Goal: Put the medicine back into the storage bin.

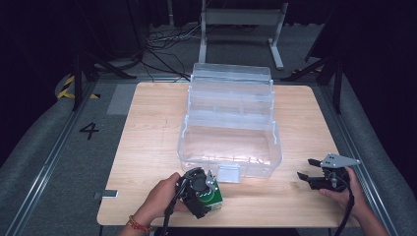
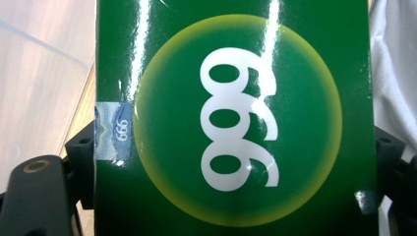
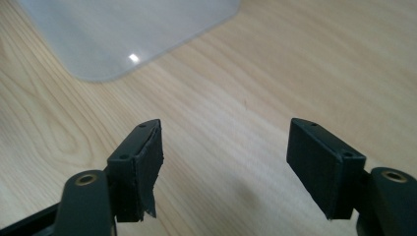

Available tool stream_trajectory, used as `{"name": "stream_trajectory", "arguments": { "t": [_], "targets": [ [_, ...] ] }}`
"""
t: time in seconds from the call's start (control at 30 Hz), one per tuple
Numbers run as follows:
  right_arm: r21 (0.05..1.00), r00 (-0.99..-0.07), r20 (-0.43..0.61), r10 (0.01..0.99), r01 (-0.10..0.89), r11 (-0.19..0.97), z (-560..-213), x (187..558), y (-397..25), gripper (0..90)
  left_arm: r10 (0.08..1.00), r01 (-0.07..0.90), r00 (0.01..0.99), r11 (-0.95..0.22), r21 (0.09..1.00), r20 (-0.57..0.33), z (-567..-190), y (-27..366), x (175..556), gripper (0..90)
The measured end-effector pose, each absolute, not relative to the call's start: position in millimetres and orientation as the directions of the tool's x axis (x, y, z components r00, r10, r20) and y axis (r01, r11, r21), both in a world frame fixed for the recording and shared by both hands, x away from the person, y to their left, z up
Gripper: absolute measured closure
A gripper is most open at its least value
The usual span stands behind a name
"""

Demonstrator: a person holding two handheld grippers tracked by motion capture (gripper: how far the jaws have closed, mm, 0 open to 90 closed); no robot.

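Wooden tabletop [image 1: 147,128], light grain, rounded corners. Clear plastic storage box [image 1: 229,142] sits at its centre, lid tipped open toward the far side, white latch [image 1: 229,173] on the near wall.

Left gripper [image 1: 209,189] is at the near edge of the tabletop, just in front of the box's latch, held by the person's left hand [image 1: 160,199] (beaded bracelet [image 1: 139,225] at the wrist). Its jaws are clamped on a green carton [image 1: 212,195]. In the left gripper view the green carton [image 2: 231,118] sits squarely between both black jaws, which press its two sides; it is glossy, with a yellow-ringed circle and white "999" printed sideways, plus a small blue-white seal sticker [image 2: 113,130] marked 999 on the left edge. Pale tabletop shows to the left of it, white fabric to the right (cannot tell what that is).

Right gripper [image 1: 307,172] is near the right edge of the tabletop, apart from the box, held in the right hand [image 1: 346,191], grey three-cornered plate on top. Jaws spread wide, nothing between them. The right gripper [image 3: 223,162] in its own view shows bare wood between the jaws; the left pad [image 3: 147,167] looks torn, ragged at its lower edge. A rounded corner of the clear plastic storage box [image 3: 133,34] lies beyond, top left, not touching the jaws.
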State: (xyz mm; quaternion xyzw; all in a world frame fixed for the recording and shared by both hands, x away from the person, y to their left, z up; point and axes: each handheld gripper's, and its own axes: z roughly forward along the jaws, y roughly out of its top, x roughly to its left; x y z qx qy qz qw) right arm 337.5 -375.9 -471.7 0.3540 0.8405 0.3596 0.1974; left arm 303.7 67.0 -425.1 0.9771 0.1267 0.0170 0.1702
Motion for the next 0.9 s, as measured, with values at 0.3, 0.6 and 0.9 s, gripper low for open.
{"name": "stream_trajectory", "arguments": {
  "t": [0.3,0.6,0.9],
  "targets": [
    [0.749,-0.665,-0.011,0.746,0.489,0.447,-485.7,342.4,-384.8,30.8,0.206,0.196,0.979,-0.914,0.355,-0.011,-415.3,65.7,302.3,16.0],
    [0.752,-0.656,0.002,0.754,0.499,0.432,-486.9,343.4,-385.6,28.6,0.176,0.158,0.984,-0.904,0.397,0.009,-394.5,70.3,300.7,16.1],
    [0.751,-0.654,0.005,0.756,0.502,0.429,-487.0,343.5,-385.6,28.5,0.141,0.124,0.990,-0.898,0.422,0.009,-375.6,74.8,292.5,16.1]
  ]
}}
